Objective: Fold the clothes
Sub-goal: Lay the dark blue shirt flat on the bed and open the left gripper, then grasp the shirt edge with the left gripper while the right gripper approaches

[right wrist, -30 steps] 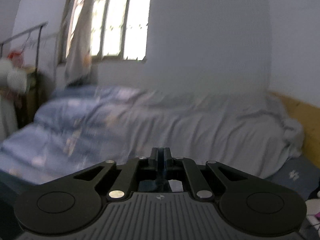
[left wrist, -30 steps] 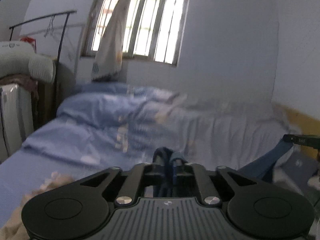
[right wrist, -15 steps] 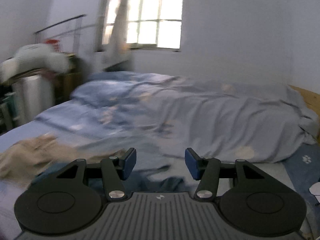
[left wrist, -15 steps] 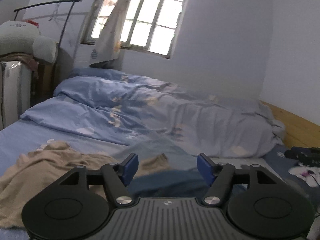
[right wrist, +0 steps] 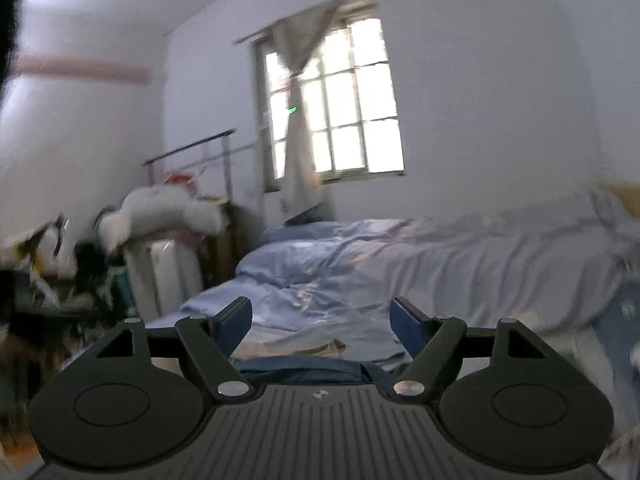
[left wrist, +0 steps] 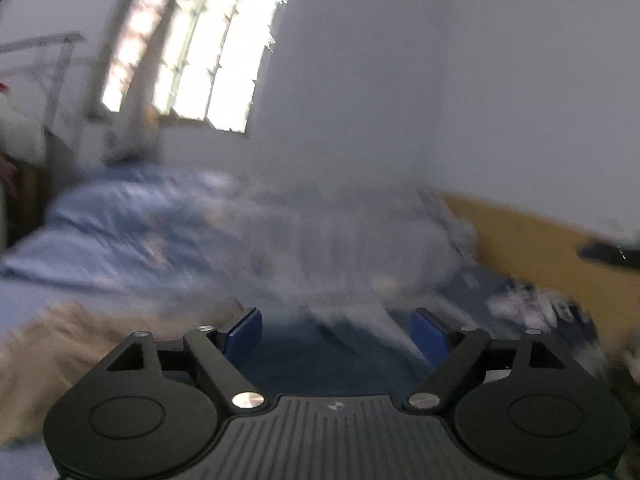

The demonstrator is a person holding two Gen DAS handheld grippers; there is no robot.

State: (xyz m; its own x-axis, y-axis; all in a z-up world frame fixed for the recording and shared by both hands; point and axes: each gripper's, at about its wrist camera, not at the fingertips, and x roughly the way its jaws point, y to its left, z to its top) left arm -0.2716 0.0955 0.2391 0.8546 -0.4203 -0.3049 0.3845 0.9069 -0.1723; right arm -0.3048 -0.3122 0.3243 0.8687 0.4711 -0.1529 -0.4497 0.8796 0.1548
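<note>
The bed [right wrist: 460,280] is filling most of both views, and the quilt [right wrist: 320,272] is lying heaped along its far side under the window [right wrist: 340,120]. The step in hand is looking like a release between folds: both grippers are standing over the near part of the bed, and nothing is hanging from either.

The dark blue garment [right wrist: 304,368] is lying on the bed sheet just beyond the right gripper [right wrist: 321,322], low in its view, with a raised rolled edge showing. In the left wrist view the same dark blue cloth [left wrist: 332,356] is spreading flat under the left gripper [left wrist: 335,334], though blur is hiding its outline. A tan garment [left wrist: 60,344] is lying crumpled beside it on the left.

Both sets of jaws have just been opening and are standing wide apart, with no cloth caught between the pads.

The next move is probably calling for picking a fresh edge or corner of the blue garment, lowering onto it and pinching it cleanly.
</note>
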